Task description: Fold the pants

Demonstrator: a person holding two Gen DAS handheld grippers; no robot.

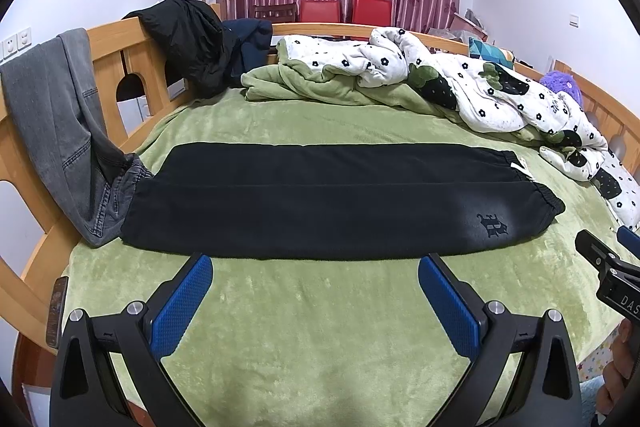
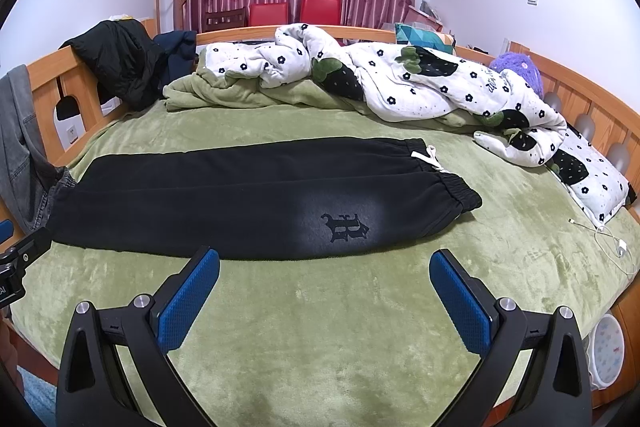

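Pants lie flat on green blanket, legs stacked, long axis crosswise ahead of us. We hold left gripper and right gripper wide apart, empty, just short of near edge. Waistband sits toward right side, nearer right gripper; leg ends toward left.

Black fleece pants: flat across the green plush blanket, waistband at 3 o'clock, legs toward 9.
Grey denim jeans: at 9 o'clock, over the wooden bed rail, touching the leg ends.
White flower-print quilt: behind the pants, 12 to 2 o'clock.
Left gripper: before the pants, apart.
Right gripper: before the pants, apart.
White charging cable: 3 o'clock.
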